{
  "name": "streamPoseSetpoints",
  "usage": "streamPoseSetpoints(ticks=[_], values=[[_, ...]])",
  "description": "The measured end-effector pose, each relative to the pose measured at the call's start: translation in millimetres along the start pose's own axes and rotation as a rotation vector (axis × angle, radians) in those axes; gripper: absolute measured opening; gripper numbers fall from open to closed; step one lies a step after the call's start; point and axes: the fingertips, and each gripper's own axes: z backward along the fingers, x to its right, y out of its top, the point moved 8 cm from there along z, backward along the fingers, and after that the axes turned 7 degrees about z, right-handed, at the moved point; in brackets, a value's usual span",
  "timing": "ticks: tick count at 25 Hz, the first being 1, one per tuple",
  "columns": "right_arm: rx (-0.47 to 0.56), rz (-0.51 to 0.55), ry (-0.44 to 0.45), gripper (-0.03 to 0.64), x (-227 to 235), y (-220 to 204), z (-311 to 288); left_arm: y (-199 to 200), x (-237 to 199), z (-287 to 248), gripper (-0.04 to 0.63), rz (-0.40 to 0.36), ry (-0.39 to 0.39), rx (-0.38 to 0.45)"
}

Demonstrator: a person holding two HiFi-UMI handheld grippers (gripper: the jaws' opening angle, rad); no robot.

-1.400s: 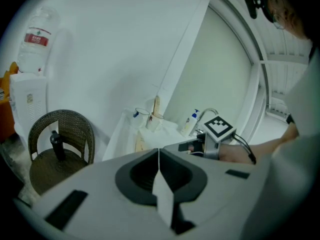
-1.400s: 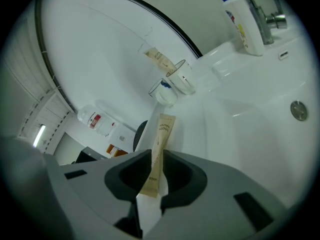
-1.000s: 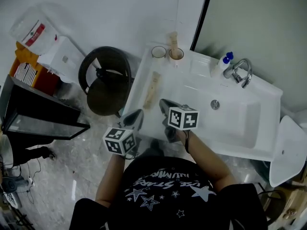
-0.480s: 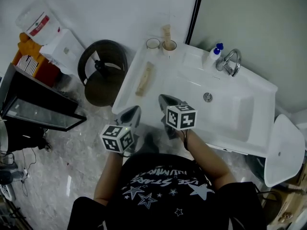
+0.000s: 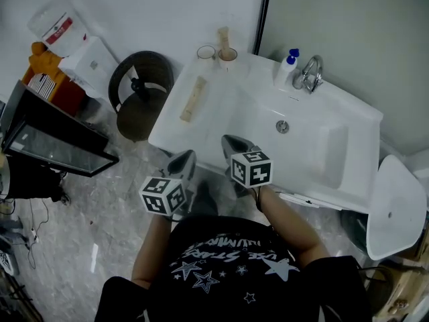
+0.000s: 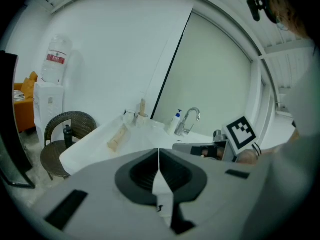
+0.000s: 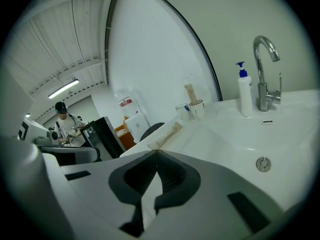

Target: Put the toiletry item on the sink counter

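Head view: toiletry tube (image 5: 190, 99) rests by the sink counter (image 5: 218, 116)'s left edge, looks placed, so left gripper (image 5: 184, 159) and right gripper (image 5: 234, 146) hang back, pinched closed, empty.

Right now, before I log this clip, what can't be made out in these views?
- Print on the tube: too small in all three views.
- The pale upright item in the cup: too small to identify, head view.
- Label of the soap bottle: too small, right gripper view.
- What the distant person handles: too small, right gripper view.
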Motion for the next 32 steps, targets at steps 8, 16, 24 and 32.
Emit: streamPoseSetpoints(ticks=[8,16,24,32], values=[[-0.003,0.015,0.000,0.014,3.8,-28.0,52.1,-30.3,39.3,16.7,0.020,-0.003,0.002,-0.014],[0.010,0.023,-0.021,0.014,15.6,-53.8,102.9,-41.4,66.1,37.9,0.020,-0.053,0.040,-0.003],[0.012,0.005,-0.039,0.014,19.9,-78.7,145.2,-75.2,103.4,55.7,0.020,-0.049,-0.002,-0.031],[0.019,-0.014,-0.093,0.014,26.9,-97.1,173.1,-92.5,120.5,58.9,0.020,-0.050,-0.063,-0.079]])
